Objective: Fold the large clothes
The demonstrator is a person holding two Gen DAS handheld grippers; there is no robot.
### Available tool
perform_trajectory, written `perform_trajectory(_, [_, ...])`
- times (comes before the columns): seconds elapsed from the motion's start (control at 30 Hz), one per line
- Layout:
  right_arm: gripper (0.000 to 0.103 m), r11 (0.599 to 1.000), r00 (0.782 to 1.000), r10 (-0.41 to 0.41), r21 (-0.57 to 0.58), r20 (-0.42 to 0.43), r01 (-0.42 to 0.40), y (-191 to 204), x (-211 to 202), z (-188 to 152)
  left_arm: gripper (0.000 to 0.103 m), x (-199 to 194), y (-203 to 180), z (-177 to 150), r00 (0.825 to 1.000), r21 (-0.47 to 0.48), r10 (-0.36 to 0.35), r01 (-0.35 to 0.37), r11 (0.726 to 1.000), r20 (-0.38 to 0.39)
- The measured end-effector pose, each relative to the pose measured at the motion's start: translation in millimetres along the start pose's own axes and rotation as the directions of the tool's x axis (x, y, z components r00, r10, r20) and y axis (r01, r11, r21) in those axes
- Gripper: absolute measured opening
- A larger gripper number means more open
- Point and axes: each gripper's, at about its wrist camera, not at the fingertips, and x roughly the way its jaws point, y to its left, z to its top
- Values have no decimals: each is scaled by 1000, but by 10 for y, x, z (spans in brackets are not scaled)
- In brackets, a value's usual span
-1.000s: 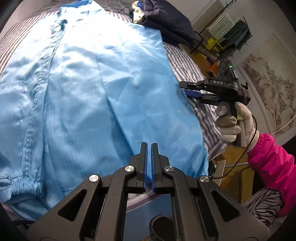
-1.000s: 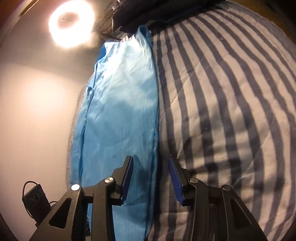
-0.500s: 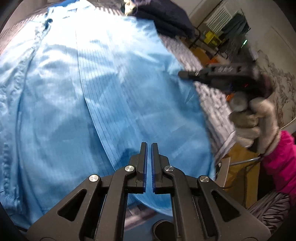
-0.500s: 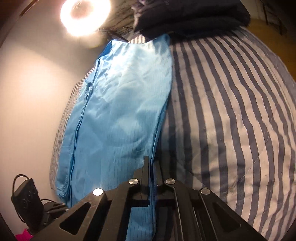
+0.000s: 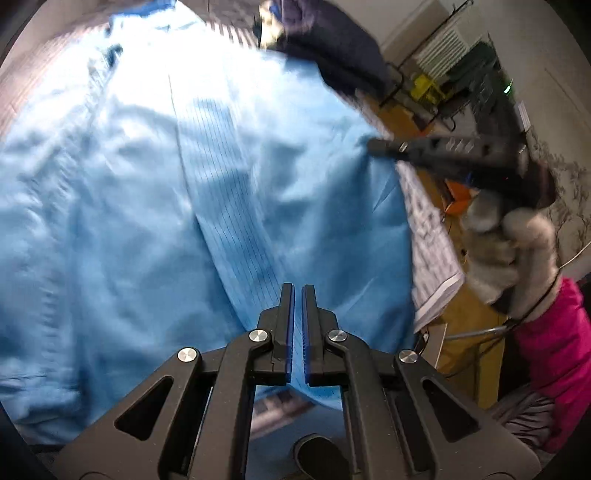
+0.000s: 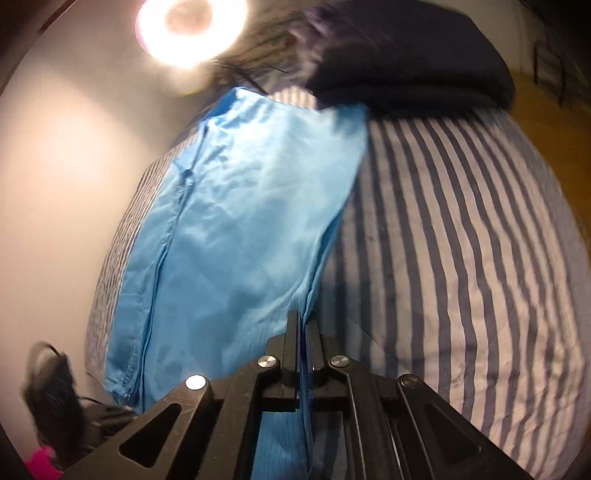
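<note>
Right gripper (image 6: 303,325) jaws, open a second ago, have just closed on blue garment (image 6: 243,229) edge, now lifted off striped bed (image 6: 461,258). Left gripper (image 5: 297,295) jaws clenched on garment's near hem. Dark folded clothes (image 6: 406,66) lie beyond; ring light (image 6: 188,26) glares.

The garment (image 6: 236,229) lies spread along the left side of the bed (image 6: 461,258) in the right wrist view, beside the wall. Folded clothes (image 6: 410,59) sit on the bed behind it, touching its far corner.
</note>
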Motion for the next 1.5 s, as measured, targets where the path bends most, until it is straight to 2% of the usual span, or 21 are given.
perform_trajectory(0.13, [0, 993, 999, -43, -108, 24, 46, 428, -53, 78, 1, -572, 93, 54, 996, 22, 19, -21, 1000, 86])
perform_trajectory(0.27, [0, 976, 996, -72, -203, 44, 80, 829, -7, 126, 1, -1121, 359, 68, 980, -60, 6, 6, 998, 197])
perform_trajectory(0.43, [0, 939, 994, -100, -327, 36, 106, 1389, 231, 147, 1, -1568, 620, 139, 954, -138, -3, 46, 989, 301])
perform_trajectory(0.6, [0, 877, 988, -154, -462, -9, 132, 2007, 789, -11, 1, -1929, 848, 148, 925, -192, 12, 66, 979, 379])
perform_trajectory(0.7, [0, 850, 980, -185, -512, -71, 124, 2292, 1206, -203, 1, -2030, 986, 100, 920, -221, 28, 64, 973, 392])
perform_trajectory(0.83, [0, 830, 965, -225, -544, -133, 119, 2478, 1626, -436, 1, -2129, 1150, 32, 916, -259, 51, 59, 964, 397])
perform_trajectory(0.93, [3, 821, 960, -246, -555, -136, 132, 2497, 1736, -508, 1, -2197, 1249, -9, 911, -286, 68, 56, 956, 406])
perform_trajectory(1.0, [9, 840, 966, -206, -535, -157, 92, 2475, 1647, -473, 1, -2230, 1287, -19, 909, -299, 74, 57, 953, 410])
perform_trajectory(1.03, [21, 856, 971, -175, -513, -162, 69, 2450, 1556, -446, 1, -2243, 1295, -21, 908, -301, 75, 58, 952, 413])
perform_trajectory(1.07, [27, 873, 979, -128, -486, -162, 34, 2427, 1426, -421, 1, -2255, 1299, -24, 906, -304, 77, 59, 951, 416])
perform_trajectory(1.2, [30, 903, 995, 44, -422, -89, -78, 2181, 759, -375, 1, -2265, 1250, -35, 905, -292, 73, 58, 955, 419])
perform_trajectory(1.27, [41, 920, 996, 88, -381, -25, -91, 1869, 417, -358, 1, -2227, 1212, -37, 910, -285, 69, 55, 957, 410])
perform_trajectory(1.33, [72, 938, 995, 95, -337, 9, -86, 1565, 251, -360, 1, -2170, 1191, -39, 916, -284, 61, 59, 957, 396])
perform_trajectory(1.4, [76, 962, 996, 84, -264, 40, -71, 1191, 151, -399, 1, -2096, 1169, -42, 924, -281, 57, 57, 958, 379])
perform_trajectory(1.5, [76, 983, 993, 119, -140, 10, -117, 729, 251, -474, 1, -1997, 1143, -53, 931, -278, 61, 45, 959, 359])
